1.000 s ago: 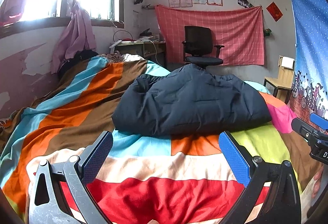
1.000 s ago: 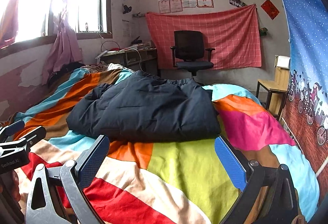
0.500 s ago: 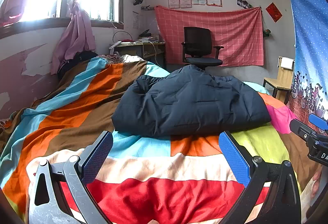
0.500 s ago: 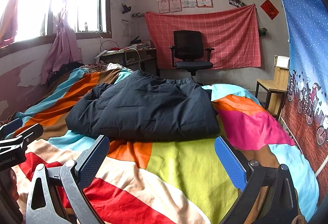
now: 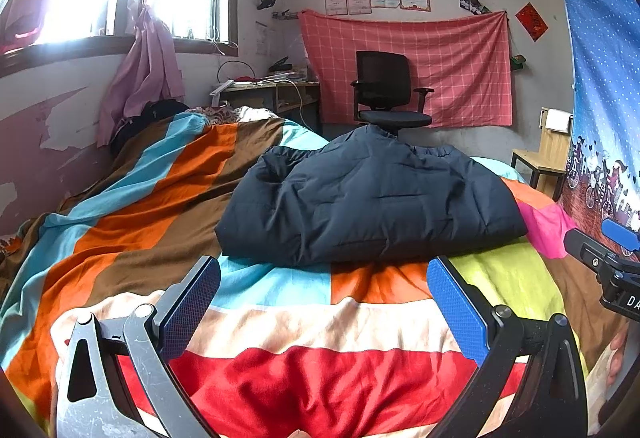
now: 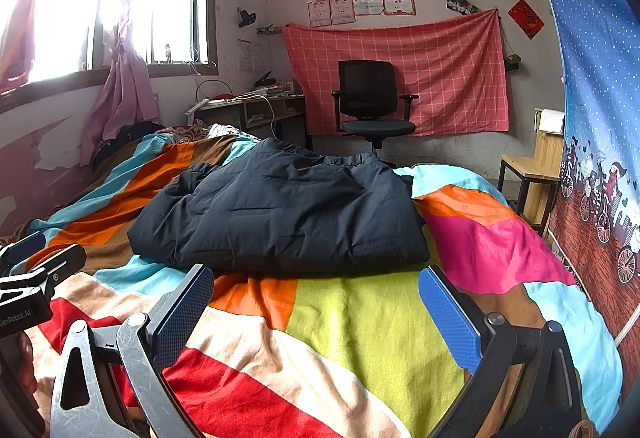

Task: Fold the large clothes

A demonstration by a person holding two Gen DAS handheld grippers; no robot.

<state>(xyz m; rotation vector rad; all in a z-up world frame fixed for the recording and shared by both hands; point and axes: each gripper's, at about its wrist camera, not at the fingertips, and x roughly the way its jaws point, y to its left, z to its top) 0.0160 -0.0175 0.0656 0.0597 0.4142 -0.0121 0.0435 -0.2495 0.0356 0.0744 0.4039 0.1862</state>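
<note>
A dark navy padded jacket (image 5: 372,197) lies folded in a thick bundle in the middle of the bed; it also shows in the right wrist view (image 6: 280,209). My left gripper (image 5: 324,302) is open and empty, held over the striped bedspread just short of the jacket's near edge. My right gripper (image 6: 316,302) is open and empty too, at the same distance from the jacket. Each gripper shows at the edge of the other's view: the right one (image 5: 612,258), the left one (image 6: 28,270).
The bed is covered by a bedspread (image 5: 320,358) in bright colour blocks. A black office chair (image 6: 372,101), a desk (image 6: 256,109) and a wooden stool (image 6: 532,173) stand beyond the bed. A blue curtain (image 6: 600,77) hangs at the right.
Almost nothing. Both grippers stay open and hover in place with only a slight drift; the jacket has not moved.
</note>
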